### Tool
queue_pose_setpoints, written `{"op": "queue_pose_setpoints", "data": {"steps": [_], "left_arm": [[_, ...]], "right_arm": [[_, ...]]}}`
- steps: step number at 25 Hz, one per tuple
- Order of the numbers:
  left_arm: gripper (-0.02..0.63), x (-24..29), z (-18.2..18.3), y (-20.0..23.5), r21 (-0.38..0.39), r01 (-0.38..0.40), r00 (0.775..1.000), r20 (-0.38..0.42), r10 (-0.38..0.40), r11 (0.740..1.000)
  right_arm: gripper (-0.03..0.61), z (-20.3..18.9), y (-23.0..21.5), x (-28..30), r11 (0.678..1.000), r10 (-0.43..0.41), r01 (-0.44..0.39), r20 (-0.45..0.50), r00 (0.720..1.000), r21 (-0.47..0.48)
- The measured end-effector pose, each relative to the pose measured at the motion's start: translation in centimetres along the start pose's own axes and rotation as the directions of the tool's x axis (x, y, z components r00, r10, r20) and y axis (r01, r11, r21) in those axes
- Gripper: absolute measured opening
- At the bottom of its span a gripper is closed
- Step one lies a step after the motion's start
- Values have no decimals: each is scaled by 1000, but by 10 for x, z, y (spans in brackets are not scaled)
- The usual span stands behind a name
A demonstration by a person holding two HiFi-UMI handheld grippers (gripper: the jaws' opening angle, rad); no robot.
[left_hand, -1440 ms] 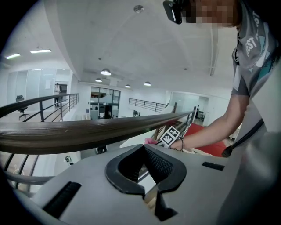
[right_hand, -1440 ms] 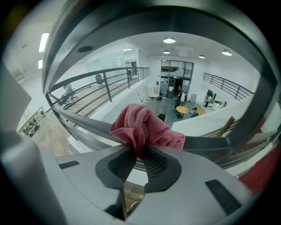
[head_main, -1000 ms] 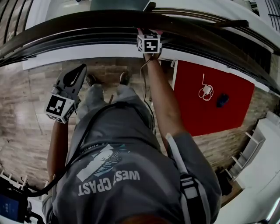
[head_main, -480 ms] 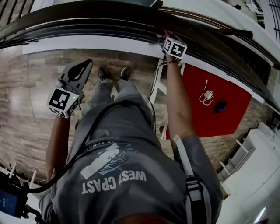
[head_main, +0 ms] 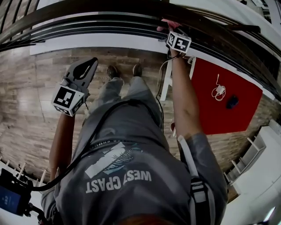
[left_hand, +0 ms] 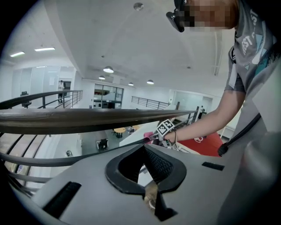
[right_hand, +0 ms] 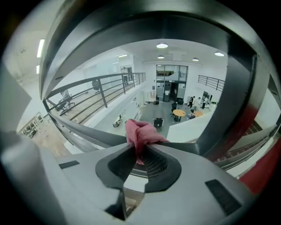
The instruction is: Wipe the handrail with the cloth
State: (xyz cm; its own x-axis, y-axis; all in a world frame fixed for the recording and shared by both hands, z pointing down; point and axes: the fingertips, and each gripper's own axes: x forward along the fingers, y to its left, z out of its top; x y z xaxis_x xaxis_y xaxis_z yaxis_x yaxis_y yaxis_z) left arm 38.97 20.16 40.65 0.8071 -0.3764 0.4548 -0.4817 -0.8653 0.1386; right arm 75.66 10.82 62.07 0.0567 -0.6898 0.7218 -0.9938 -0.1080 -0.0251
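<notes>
The dark handrail curves across the top of the head view. My right gripper reaches up to it and is shut on a crumpled pink cloth, which lies against the rail. In the right gripper view the cloth bunches out between the jaws of the gripper, with the handrail arching close overhead. My left gripper hangs away from the rail over the floor, shut and holding nothing. From the left gripper view the handrail runs across, and the right gripper with the cloth shows at it.
Thinner dark rails run below the handrail. Beyond the railing a red surface lies lower down, with a white cable and a dark object on it. Wood floor is under the person's feet.
My right gripper has slid to the right along the handrail with the cloth. The person has stepped the same way, and the left gripper kept its place at the side.
</notes>
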Motion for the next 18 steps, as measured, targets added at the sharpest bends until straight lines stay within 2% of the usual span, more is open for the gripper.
{"op": "queue_pose_setpoints", "data": {"steps": [2,5,6,10,12,15,18], "left_arm": [[6,8,1,-18,-1,0,1000,-2,0,1000],[6,18,-1,-31,1,9,1000,-15,-9,1000],[6,21,-3,-32,6,13,1000,-26,-13,1000],[6,32,-4,-34,-28,-1,1000,-31,0,1000],[6,41,-5,-47,-21,-5,999,-47,4,1000],[6,54,-9,-70,-32,-21,998,-68,19,999],[5,56,-18,-74,-61,-50,995,-91,44,997]], "right_arm": [[41,-13,-33,-10,999,-25,24,15,1000,47],[41,-23,-86,-19,975,-104,94,40,994,201],[37,-26,-91,-20,974,-106,95,42,993,207],[37,-30,-79,-15,995,-58,53,54,997,88],[37,-39,-73,-16,999,-21,18,64,998,46],[37,-71,-77,-13,999,18,-20,43,999,44],[37,-87,-76,8,998,44,-44,-3,999,36]]}}
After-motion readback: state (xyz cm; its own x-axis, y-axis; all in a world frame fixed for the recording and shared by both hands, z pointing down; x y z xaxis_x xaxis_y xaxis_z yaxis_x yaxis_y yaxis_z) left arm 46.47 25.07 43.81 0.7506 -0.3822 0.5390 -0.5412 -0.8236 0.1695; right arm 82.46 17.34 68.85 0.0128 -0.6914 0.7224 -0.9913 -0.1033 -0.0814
